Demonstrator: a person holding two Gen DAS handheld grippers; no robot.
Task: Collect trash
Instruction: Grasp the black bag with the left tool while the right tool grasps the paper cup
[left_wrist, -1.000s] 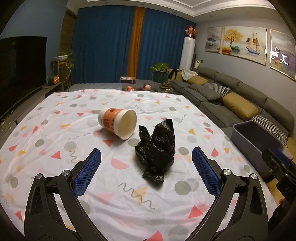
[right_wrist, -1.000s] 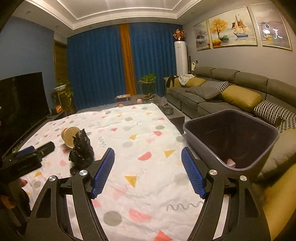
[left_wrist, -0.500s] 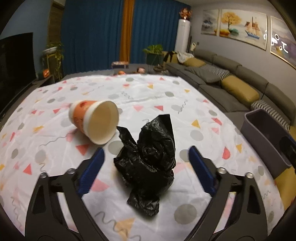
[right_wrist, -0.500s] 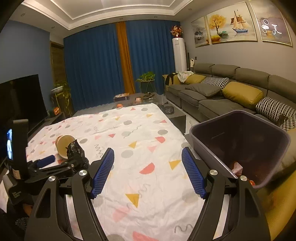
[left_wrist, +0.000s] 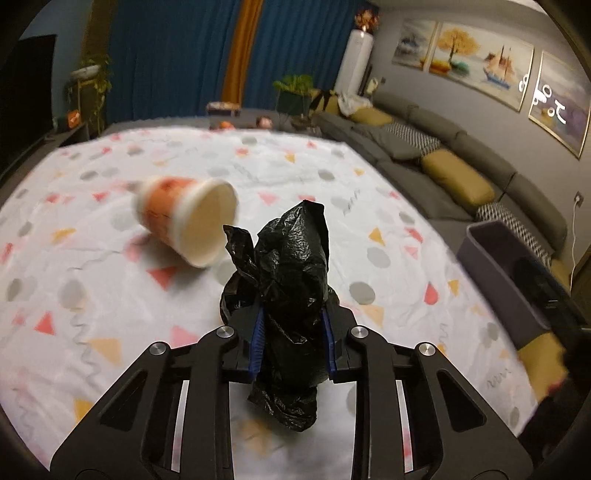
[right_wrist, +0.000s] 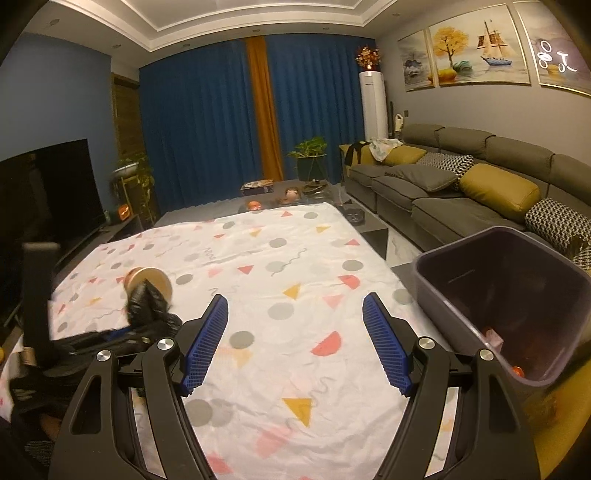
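Note:
A crumpled black plastic bag (left_wrist: 291, 280) stands on the patterned tablecloth (left_wrist: 110, 295). My left gripper (left_wrist: 293, 332) is closing on it, and its blue pads press both sides of the bag's lower part. An orange and white paper cup (left_wrist: 188, 225) lies on its side just behind and left of the bag. In the right wrist view the bag (right_wrist: 146, 302) and cup (right_wrist: 151, 282) sit at the left, with the left gripper (right_wrist: 110, 338) around the bag. My right gripper (right_wrist: 295, 343) hovers open over the cloth with nothing between its fingers.
A grey bin (right_wrist: 517, 280) with a few bits of trash (right_wrist: 493, 338) inside stands off the table's right edge, by the sofa (right_wrist: 461, 199). A dark TV (right_wrist: 44, 192) is at the left. A low table with small items lies beyond the far edge.
My left gripper moved forward and down over the black bag, and its jaws went from wide open to pressing on it. The right gripper drifted sideways and stayed open.

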